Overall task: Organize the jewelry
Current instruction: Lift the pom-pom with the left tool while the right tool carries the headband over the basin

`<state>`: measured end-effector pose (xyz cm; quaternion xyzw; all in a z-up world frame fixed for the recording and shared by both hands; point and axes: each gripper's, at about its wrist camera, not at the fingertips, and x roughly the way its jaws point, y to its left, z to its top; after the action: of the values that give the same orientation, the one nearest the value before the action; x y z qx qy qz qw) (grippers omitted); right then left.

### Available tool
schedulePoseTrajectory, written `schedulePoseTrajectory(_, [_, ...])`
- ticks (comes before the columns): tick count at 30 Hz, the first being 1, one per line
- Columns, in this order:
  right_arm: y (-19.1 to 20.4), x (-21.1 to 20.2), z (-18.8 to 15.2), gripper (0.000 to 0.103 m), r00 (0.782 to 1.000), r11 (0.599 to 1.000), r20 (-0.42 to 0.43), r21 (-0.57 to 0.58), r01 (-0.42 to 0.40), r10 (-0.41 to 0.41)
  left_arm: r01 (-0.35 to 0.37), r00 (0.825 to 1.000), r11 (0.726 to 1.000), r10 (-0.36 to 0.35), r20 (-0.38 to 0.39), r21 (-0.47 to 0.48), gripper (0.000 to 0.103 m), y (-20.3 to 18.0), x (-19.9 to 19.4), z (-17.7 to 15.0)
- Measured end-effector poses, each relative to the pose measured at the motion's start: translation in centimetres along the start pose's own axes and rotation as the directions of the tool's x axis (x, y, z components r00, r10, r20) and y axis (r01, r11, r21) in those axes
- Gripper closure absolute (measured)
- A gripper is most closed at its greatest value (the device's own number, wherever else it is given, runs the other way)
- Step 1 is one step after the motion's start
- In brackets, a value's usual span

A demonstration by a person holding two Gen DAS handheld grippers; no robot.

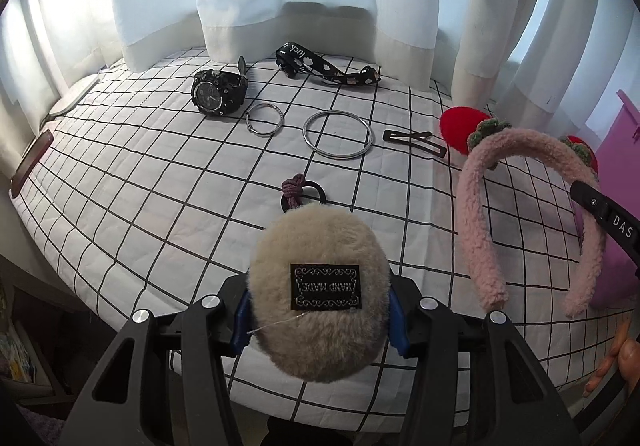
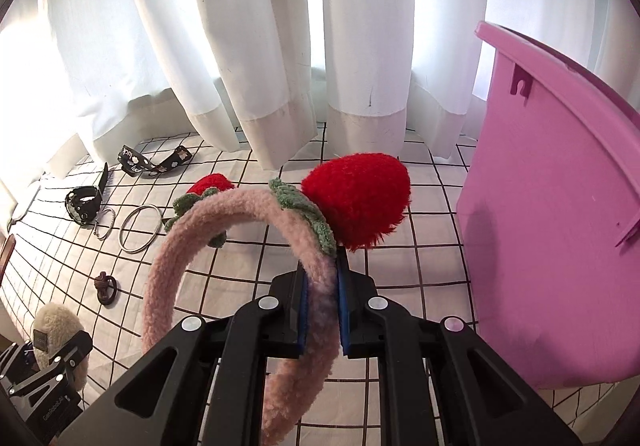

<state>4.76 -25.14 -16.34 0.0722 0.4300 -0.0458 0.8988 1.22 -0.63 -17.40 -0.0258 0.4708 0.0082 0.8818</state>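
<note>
My left gripper [image 1: 320, 320] is shut on a beige fluffy hair clip [image 1: 320, 270] with a black "hand made" label, held above the checked cloth; it also shows in the right wrist view [image 2: 56, 330]. My right gripper [image 2: 322, 310] is shut on a pink fuzzy headband [image 2: 224, 222] with red strawberries [image 2: 360, 198], held up next to the pink bin [image 2: 552, 230]. The headband also shows in the left wrist view [image 1: 480, 214]. On the cloth lie a black watch [image 1: 218, 94], two metal bangles [image 1: 339, 134], a hair tie [image 1: 298, 190], a brown clip [image 1: 414, 142] and a black strap [image 1: 328, 66].
A white checked cloth [image 1: 160, 186] covers the table. White curtains [image 2: 280, 46] hang right behind it. The table's edge runs along the left and near sides. The pink bin stands tall at the right.
</note>
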Motion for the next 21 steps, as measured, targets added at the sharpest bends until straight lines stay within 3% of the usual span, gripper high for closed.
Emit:
schedulePoseTrajectory(11, [2.0, -7.8, 3.6, 0.091, 0.993, 0.999, 0.112, 0.026, -0.038, 0.035, 0.041, 0.994, 0.998, -0.046, 0.096, 0.057, 0.053, 2.0, -5.9, 4.5])
schedulePoseTrajectory(17, [2.4, -12.0, 6.3, 0.091, 0.979, 0.999, 0.203, 0.042, -0.033, 0.024, 0.081, 0.978, 0.99, -0.102, 0.183, 0.119, 0.052, 1.8, -9.7, 8.0])
schedulePoseTrajectory(21, [1.3, -14.4, 7.5, 0.091, 0.963, 0.996, 0.267, 0.093, 0.003, -0.028, 0.144, 0.952, 0.971, -0.188, 0.24, 0.189, 0.052, 0.1, -11.6, 10.1])
